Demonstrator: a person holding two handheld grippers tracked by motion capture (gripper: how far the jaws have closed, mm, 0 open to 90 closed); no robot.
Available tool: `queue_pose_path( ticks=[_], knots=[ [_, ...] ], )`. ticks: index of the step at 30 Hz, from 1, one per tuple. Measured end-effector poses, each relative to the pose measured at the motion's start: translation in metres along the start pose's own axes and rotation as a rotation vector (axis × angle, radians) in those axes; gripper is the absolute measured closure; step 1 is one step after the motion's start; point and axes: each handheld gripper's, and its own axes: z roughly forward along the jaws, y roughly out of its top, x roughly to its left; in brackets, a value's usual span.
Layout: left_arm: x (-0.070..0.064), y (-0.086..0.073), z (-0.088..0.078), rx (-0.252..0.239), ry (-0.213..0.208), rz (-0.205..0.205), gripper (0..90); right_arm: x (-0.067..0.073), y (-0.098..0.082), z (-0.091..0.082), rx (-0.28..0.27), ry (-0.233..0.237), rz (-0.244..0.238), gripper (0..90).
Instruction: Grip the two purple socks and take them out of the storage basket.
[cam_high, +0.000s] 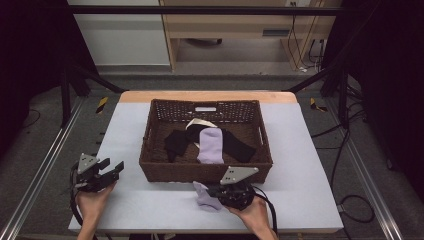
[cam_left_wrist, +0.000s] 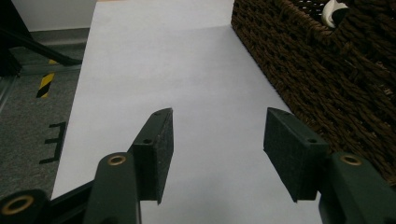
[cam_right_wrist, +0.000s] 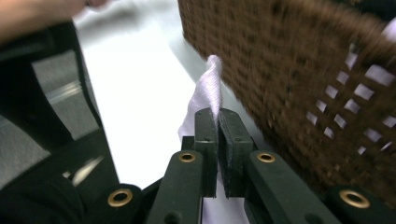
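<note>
A brown wicker basket stands mid-table; inside lie a lavender sock, black socks and a cream one. In front of the basket, my right gripper is shut on a second lavender sock, which rests on the table. In the right gripper view that sock rises from between the closed jaws next to the basket wall. My left gripper is open at the table's front left. Nothing lies between its pads in the left gripper view, with the basket to the right.
The pale blue table top has free room to the left and right of the basket. Metal rails run along both sides of the table. Cables lie on the floor at the right.
</note>
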Motion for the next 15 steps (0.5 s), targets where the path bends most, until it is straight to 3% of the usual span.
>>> queue_pose_path(
  ticks=[5,7,10,15],
  knots=[
    [0.001,0.0,-0.001,-0.002,-0.003,-0.008,42.5,-0.001,-0.004,0.012,0.018,-0.049,-0.007,83.3],
    [0.001,0.0,-0.001,-0.002,-0.004,-0.011,42.5,0.001,-0.005,0.017,0.044,-0.088,-0.029,81.2],
    [0.002,0.0,-0.002,-0.006,0.0,-0.017,42.5,0.002,-0.006,0.022,0.055,-0.107,-0.045,76.5],
    [0.003,0.0,-0.002,-0.001,0.005,-0.024,42.4,0.002,-0.001,0.007,-0.004,-0.114,-0.019,71.9]
  ],
)
